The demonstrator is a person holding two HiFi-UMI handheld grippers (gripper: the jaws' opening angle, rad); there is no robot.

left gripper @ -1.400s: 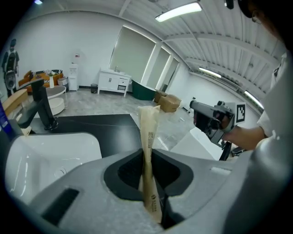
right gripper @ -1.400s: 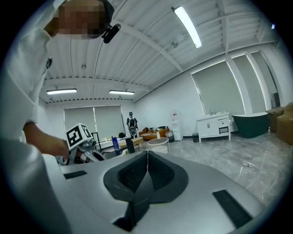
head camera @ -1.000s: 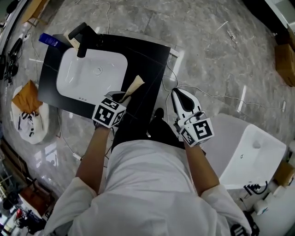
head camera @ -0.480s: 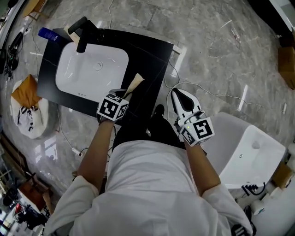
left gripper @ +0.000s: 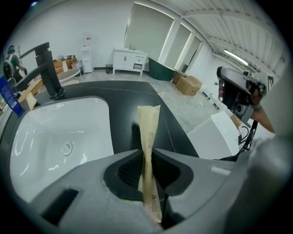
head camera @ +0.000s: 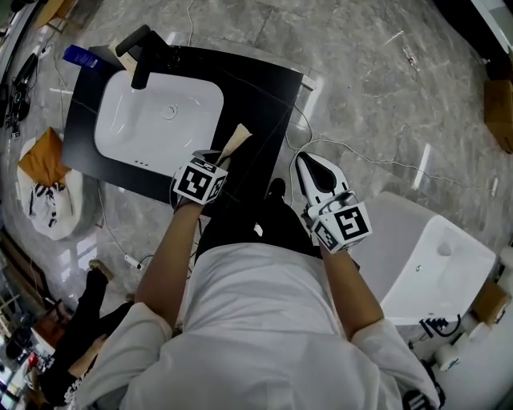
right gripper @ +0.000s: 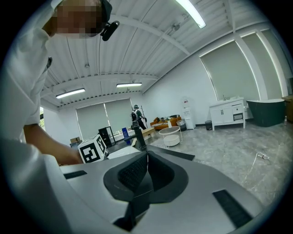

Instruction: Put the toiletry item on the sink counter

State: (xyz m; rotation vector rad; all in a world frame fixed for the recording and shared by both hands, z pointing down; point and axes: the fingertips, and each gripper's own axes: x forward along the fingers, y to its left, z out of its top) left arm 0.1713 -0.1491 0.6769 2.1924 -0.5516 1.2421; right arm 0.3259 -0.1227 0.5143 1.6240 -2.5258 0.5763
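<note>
Left tool (left gripper: 147,154) pinches tan sachet (left gripper: 149,125), jutting forward over black counter (left gripper: 126,98).

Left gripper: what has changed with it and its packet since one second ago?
The left gripper has come down slightly toward the black counter, jaws still shut on the beige packet. A person has stepped in at lower left. The right gripper, shut, and the sink stayed put.

I see bright, even light from the ceiling strips (right gripper: 191,13). Glare streaks the marble floor (head camera: 377,88) and the basin (left gripper: 59,132). Picture edges bend and darken, but the focus is sharp.
</note>
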